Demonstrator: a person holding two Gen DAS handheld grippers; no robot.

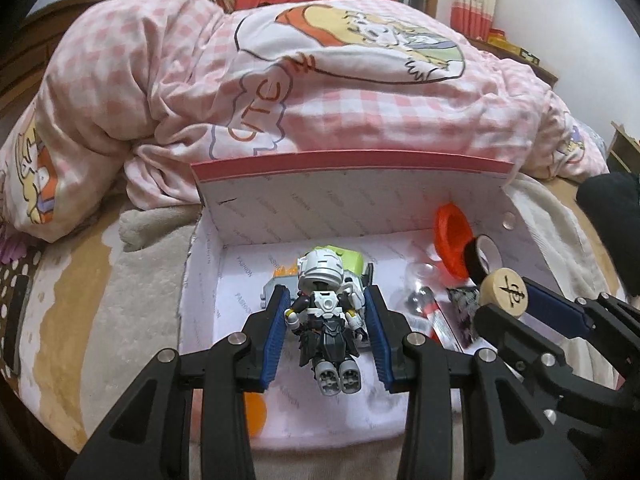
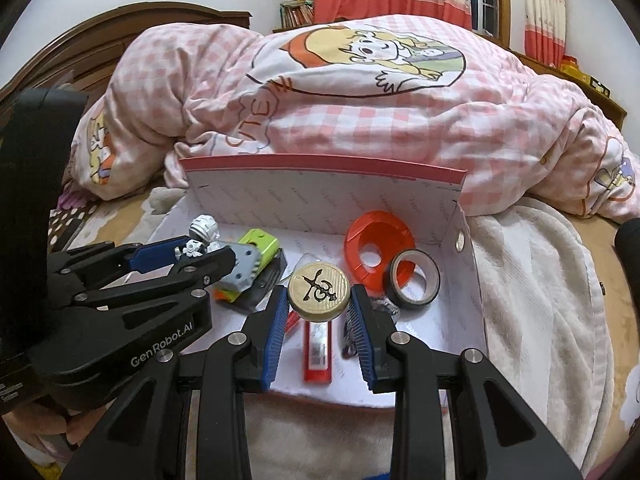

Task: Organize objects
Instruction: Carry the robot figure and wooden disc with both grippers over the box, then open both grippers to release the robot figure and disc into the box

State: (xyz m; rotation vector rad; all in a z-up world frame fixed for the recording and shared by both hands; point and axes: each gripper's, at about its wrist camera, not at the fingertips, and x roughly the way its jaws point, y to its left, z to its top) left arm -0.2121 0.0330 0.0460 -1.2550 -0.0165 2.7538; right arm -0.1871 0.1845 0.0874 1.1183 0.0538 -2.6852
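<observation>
Two grippers hang over the open white box (image 1: 352, 204) on the bed: the left gripper (image 1: 326, 312) clamps a robot figure (image 1: 326, 308), the right gripper (image 2: 319, 312) clamps a round wooden chess piece (image 2: 319, 291), near the red ring (image 2: 378, 246) and tape roll (image 2: 414, 278) on the box's right.

"GenRobot.AI" is printed on the left gripper (image 2: 200, 258); "FASHION" repeats across the box (image 1: 280, 216) lining.

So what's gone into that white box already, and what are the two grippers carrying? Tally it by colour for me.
Red or orange-red, in box: 2, round plastic ring, flat packet
Black tape roll: 1
Green-and-grey toy block: 1
Carried: 2, white-and-black robot figure, round wooden chess piece
Total: 6
</observation>
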